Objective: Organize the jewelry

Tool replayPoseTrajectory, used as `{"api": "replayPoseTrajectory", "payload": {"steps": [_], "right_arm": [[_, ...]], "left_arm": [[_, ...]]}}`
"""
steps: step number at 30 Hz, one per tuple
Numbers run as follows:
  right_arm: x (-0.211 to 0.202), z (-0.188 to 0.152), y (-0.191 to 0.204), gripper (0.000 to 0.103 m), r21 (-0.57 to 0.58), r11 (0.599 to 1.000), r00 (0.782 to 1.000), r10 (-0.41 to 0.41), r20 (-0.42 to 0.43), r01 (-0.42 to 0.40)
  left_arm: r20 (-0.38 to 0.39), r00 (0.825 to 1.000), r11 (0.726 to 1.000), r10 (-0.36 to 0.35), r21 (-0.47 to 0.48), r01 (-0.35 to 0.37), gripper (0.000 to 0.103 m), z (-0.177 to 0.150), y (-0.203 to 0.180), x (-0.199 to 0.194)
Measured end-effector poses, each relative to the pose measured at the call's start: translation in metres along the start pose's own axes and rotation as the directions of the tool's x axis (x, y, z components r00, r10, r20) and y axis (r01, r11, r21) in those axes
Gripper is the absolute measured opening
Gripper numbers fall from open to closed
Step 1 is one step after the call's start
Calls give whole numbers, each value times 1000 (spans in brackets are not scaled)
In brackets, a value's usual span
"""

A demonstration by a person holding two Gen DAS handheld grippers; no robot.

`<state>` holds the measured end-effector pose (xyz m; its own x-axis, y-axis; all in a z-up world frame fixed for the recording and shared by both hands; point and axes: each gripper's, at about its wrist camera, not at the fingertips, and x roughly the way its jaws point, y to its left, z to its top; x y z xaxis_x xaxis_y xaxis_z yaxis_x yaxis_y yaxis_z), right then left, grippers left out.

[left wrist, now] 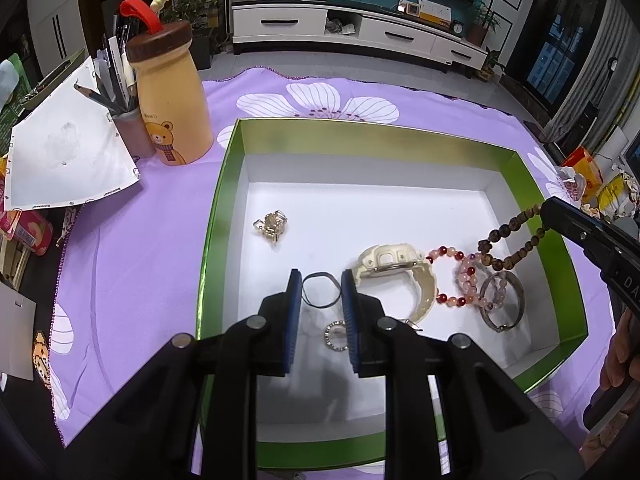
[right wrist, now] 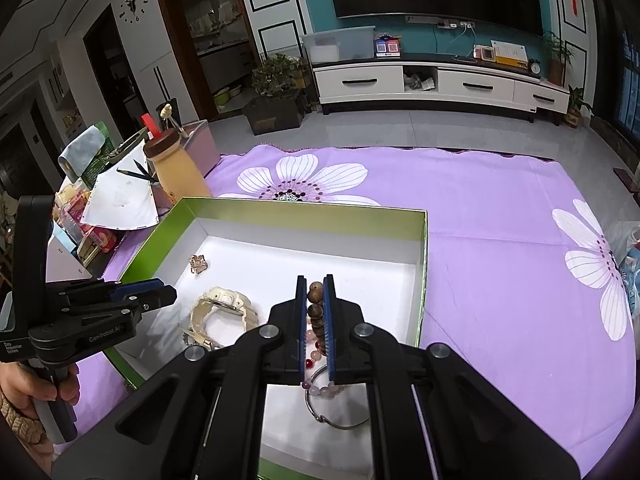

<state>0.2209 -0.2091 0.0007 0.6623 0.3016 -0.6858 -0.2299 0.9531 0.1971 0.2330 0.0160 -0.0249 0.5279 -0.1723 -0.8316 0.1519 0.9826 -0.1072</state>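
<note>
A green box (left wrist: 224,184) with a white floor holds the jewelry. My right gripper (right wrist: 314,280) is shut on a brown wooden bead bracelet (right wrist: 315,300); in the left wrist view that bracelet (left wrist: 504,240) hangs from the right gripper (left wrist: 548,210) over the box's right wall. My left gripper (left wrist: 320,276) is open and empty, low over a thin black band (left wrist: 320,290) and a small sparkly ring (left wrist: 335,334). A cream watch (left wrist: 394,268), a pink and red bead bracelet (left wrist: 460,276), a silver bangle (left wrist: 502,300) and a gold clip (left wrist: 273,226) lie inside.
A purple flowered cloth (right wrist: 500,240) covers the table. A yellow bear bottle (left wrist: 170,96), a pencil cup (left wrist: 130,128) and white paper (left wrist: 68,148) stand left of the box. Snack packets (left wrist: 584,172) lie at the right edge.
</note>
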Motion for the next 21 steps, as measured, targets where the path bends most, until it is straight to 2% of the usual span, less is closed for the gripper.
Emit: {"api": "replayPoseTrajectory", "payload": {"steps": [21], "right_arm": [[7,-2,-8,7,15,1000,999,-13,-29,14]], "left_arm": [[-29,999,1000,21,15,-21,20,2,-6,10]]}}
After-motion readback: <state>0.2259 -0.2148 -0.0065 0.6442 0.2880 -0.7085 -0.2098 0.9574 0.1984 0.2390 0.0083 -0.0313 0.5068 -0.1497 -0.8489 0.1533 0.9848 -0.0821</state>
